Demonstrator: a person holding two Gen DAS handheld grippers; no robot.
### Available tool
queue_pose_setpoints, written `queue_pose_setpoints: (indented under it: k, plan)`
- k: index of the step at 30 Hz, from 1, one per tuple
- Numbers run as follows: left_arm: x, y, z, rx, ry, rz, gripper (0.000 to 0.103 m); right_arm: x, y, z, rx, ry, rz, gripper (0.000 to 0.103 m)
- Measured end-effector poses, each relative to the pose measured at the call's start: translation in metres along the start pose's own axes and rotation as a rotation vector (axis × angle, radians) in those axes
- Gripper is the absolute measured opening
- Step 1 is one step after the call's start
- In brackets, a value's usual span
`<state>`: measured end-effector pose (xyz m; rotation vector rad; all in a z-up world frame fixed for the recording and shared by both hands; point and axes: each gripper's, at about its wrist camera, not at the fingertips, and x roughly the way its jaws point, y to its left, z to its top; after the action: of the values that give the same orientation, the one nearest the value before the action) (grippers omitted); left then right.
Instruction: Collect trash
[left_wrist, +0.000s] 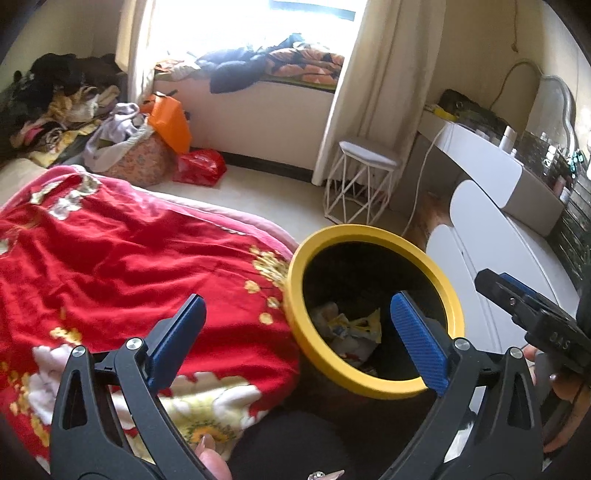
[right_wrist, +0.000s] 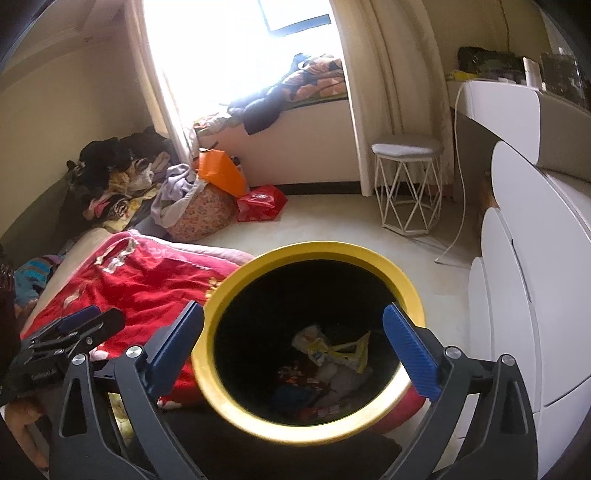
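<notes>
A round bin with a yellow rim (left_wrist: 334, 234) (right_wrist: 402, 282) and a dark inside stands beside the bed. Crumpled wrappers and paper trash (left_wrist: 356, 326) (right_wrist: 332, 349) lie at its bottom. My left gripper (left_wrist: 301, 334) hangs open over the bin's left edge, one blue pad over the red blanket and the other over the bin's mouth, nothing between them. My right gripper (right_wrist: 295, 341) is open above the bin, its pads spanning the rim, with nothing held. Each gripper shows at the edge of the other's view.
A red flowered blanket (left_wrist: 110, 266) (right_wrist: 147, 273) covers the bed on the left. A white wire stool (left_wrist: 364, 177) (right_wrist: 408, 184) and white drawers (left_wrist: 491, 266) (right_wrist: 524, 288) stand to the right. Bags and piled clothes (left_wrist: 147, 140) (right_wrist: 192, 199) sit below the window.
</notes>
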<state>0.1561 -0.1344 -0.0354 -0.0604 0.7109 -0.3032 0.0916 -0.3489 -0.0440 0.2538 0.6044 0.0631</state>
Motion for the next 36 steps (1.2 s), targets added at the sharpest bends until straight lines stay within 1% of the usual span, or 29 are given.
queue_pose_setpoints:
  k: [6, 10, 19, 26, 30, 36]
  plan:
    - [-0.026, 0.017, -0.006, -0.005, -0.053, 0.039, 0.092, -0.011, 0.021, -0.005, -0.035, -0.032, 0.013, 0.096]
    - [-0.043, 0.027, -0.009, -0.020, -0.091, 0.063, 0.092, -0.018, 0.032, -0.009, -0.051, -0.069, 0.025, 0.096]
    - [-0.078, 0.045, -0.025, -0.009, -0.157, 0.125, 0.092, -0.037, 0.058, -0.017, -0.109, -0.171, 0.044, 0.096]
    - [-0.101, 0.056, -0.039, -0.029, -0.233, 0.178, 0.092, -0.056, 0.075, -0.026, -0.147, -0.279, 0.040, 0.096]
    - [-0.111, 0.061, -0.047, -0.040, -0.267, 0.206, 0.092, -0.065, 0.083, -0.037, -0.143, -0.333, 0.040, 0.096]
    - [-0.122, 0.065, -0.060, -0.031, -0.304, 0.236, 0.092, -0.081, 0.097, -0.056, -0.176, -0.455, 0.016, 0.096]
